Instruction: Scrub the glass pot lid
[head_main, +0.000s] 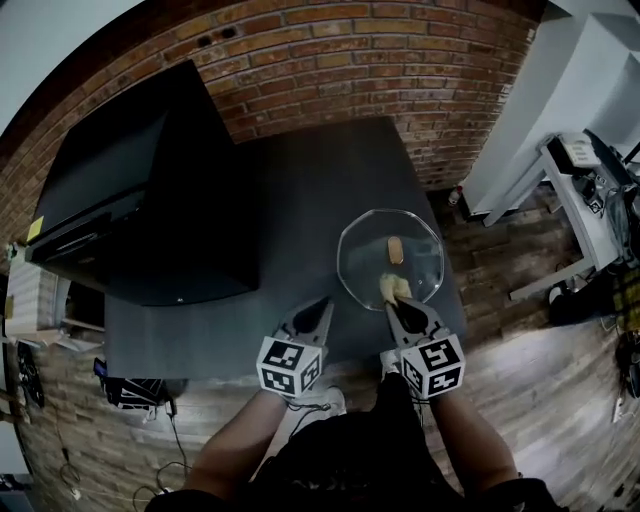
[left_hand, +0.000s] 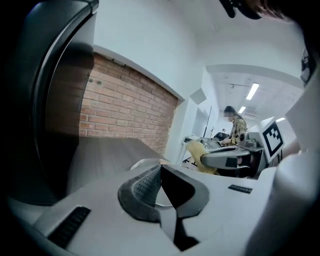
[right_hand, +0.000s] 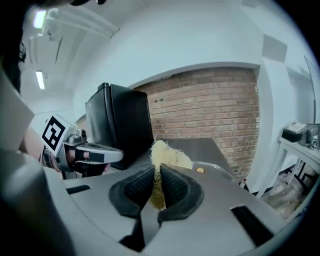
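One glass pot lid (head_main: 390, 262): round, clear, lying flat on the dark grey worktop (head_main: 300, 180) near its front right corner. One small brown knob (head_main: 396, 250) at the lid's centre, upright.

One yellow fibrous scrubber (head_main: 393, 290), resting on the near part of the lid, between the knob and the near rim. Right gripper view: the pad sticks up and forward out of the jaws, its lower part pinched between the two ribbed pads.

Two hand-held grippers, one per hand, each with one marker cube.
- Right hand-held gripper (head_main: 397, 308): clenched on the scrubber, jaw tips at the lid's near rim.
- Left hand-held gripper (head_main: 320, 310): jaws pressed together with nothing between them. Its tip is just beside the lid's near-left rim; contact with the rim cannot be told. Left gripper view shows the rim curving just beyond the jaw tips.

One large black box (head_main: 140, 190) on the left half of the worktop, well apart from the lid. Brick wall (head_main: 350, 60) behind the worktop. One white desk (head_main: 590, 190) to the right, on the wood floor. One person, far off, in the left gripper view.
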